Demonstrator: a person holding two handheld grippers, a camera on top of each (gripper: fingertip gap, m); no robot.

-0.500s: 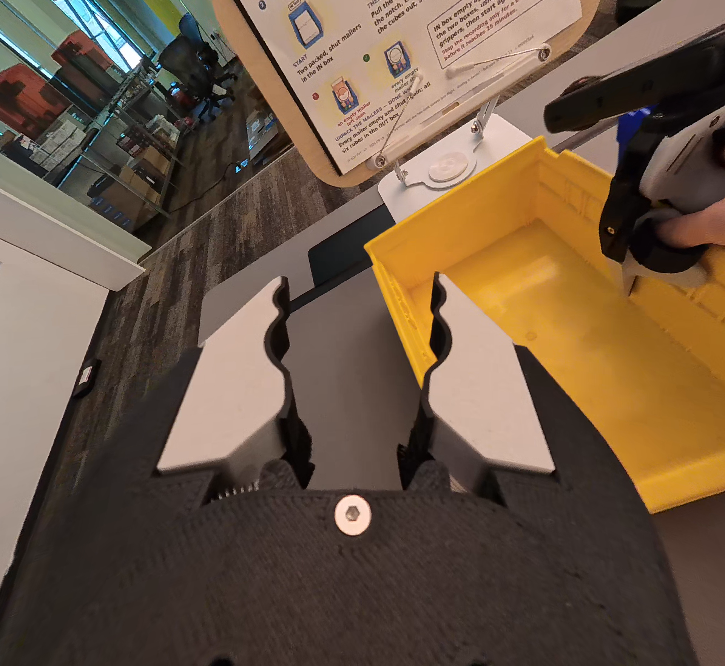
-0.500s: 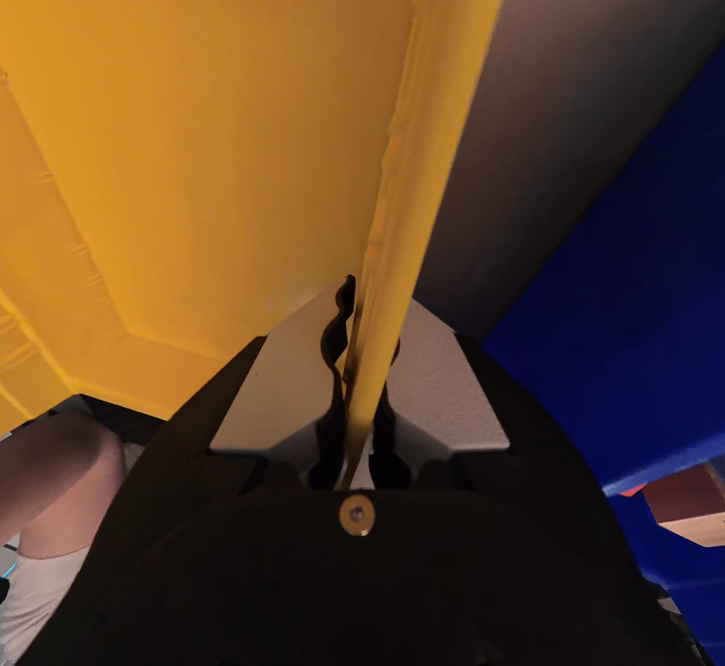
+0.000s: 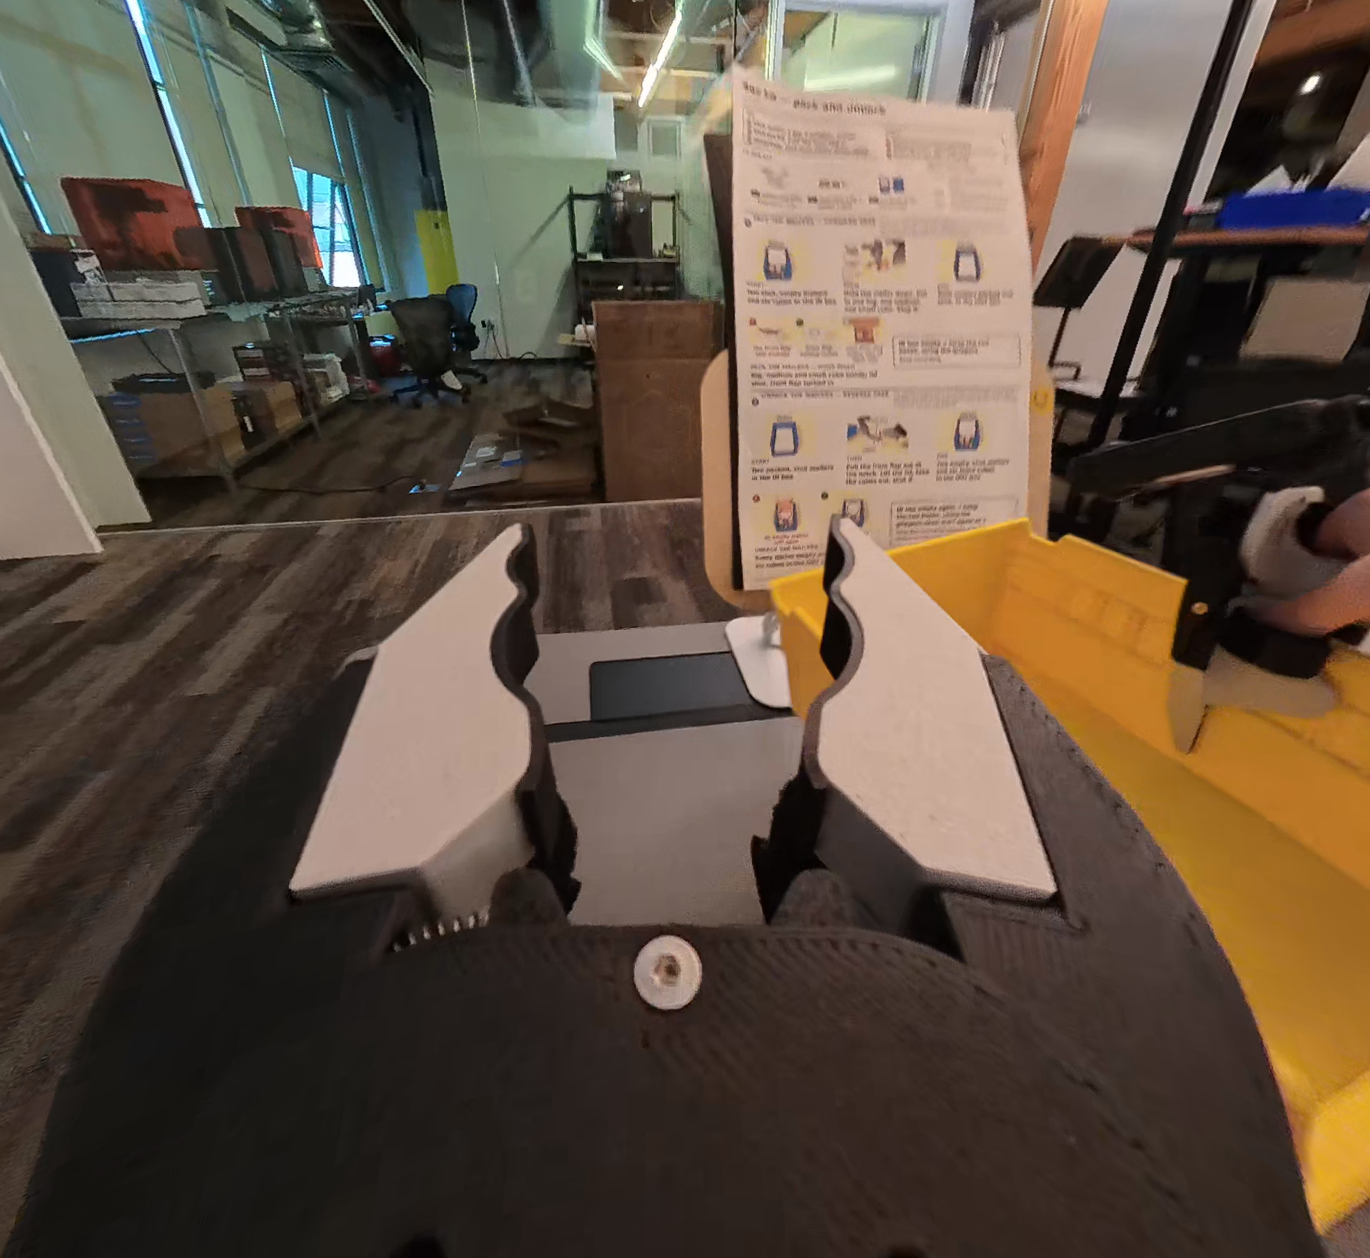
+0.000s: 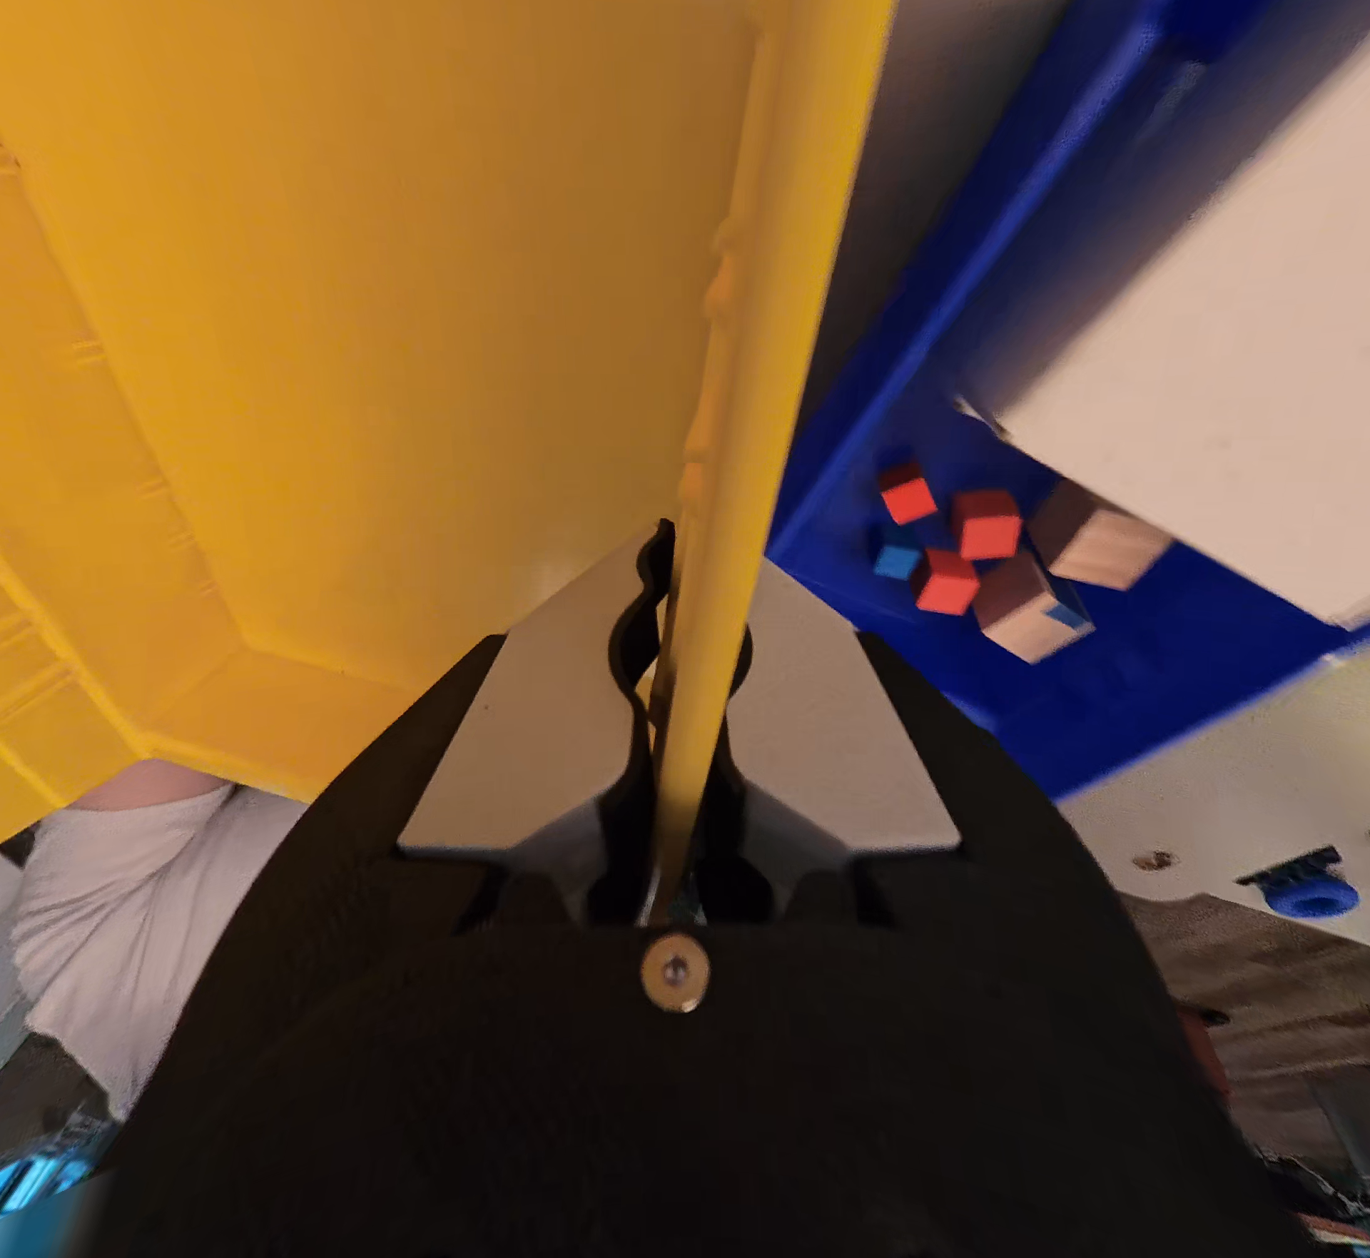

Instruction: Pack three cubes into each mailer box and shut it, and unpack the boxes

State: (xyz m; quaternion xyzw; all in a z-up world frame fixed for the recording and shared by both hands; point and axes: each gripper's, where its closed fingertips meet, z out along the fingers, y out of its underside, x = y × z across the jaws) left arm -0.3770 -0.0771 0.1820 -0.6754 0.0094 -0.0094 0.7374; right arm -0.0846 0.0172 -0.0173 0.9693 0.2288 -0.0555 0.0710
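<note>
Here right tongs clamp yellow bin wall; cubes beside.

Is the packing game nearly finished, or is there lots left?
The yellow bin looks empty, so one round seems done. Right now the right claw is shut on that bin's wall, apparently moving it, while the left claw is open and holds nothing. Still left: the loose cubes and the white mailer box in the blue bin. I cannot tell whether the mailer is packed.

White paper sheet with small pictures and blurry printed words, on a board, upper right of frame
</note>
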